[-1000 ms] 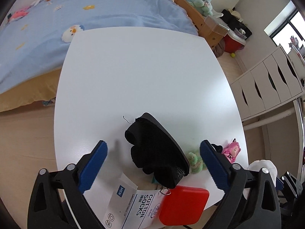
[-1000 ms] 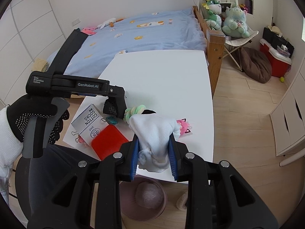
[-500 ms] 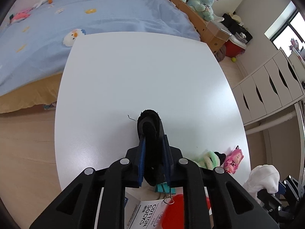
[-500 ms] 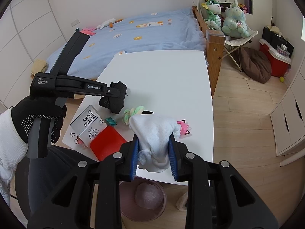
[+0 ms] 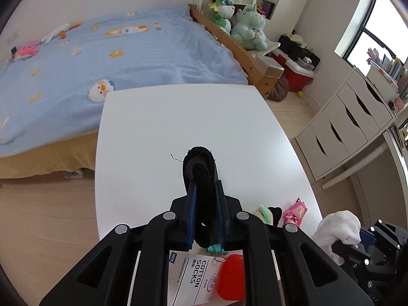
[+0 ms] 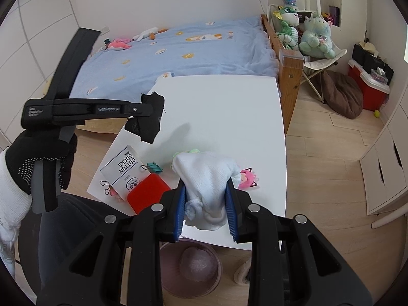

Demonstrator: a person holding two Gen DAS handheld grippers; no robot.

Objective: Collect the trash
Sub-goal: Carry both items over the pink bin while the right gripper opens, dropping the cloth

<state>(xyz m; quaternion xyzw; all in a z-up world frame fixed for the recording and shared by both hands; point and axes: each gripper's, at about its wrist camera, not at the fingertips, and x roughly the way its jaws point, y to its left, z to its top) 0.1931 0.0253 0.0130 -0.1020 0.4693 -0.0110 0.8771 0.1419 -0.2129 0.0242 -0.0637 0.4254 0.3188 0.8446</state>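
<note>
Bin (image 6: 190,267) below table (image 6: 229,117) edge

A white table (image 6: 229,107) stood against the foot of the blue-covered bed (image 6: 183,51). At the table's near end lay a "COTTON SOCKS" card label (image 6: 123,164) over a sheet of paper (image 6: 98,186), a teal binder clip (image 6: 154,167) at the label's corner, a red case (image 6: 148,193) overlapping the label, a green scrunchie (image 5: 264,213), and a pink doll charm (image 6: 247,178). On the wooden floor (image 6: 331,153) below stood a mauve bin (image 6: 191,267).

a child's bedroom at home: blue-quilted bed (image 6: 193,51), plush toys (image 6: 303,33), white drawers (image 5: 344,125), wooden floor (image 6: 331,153).
</note>
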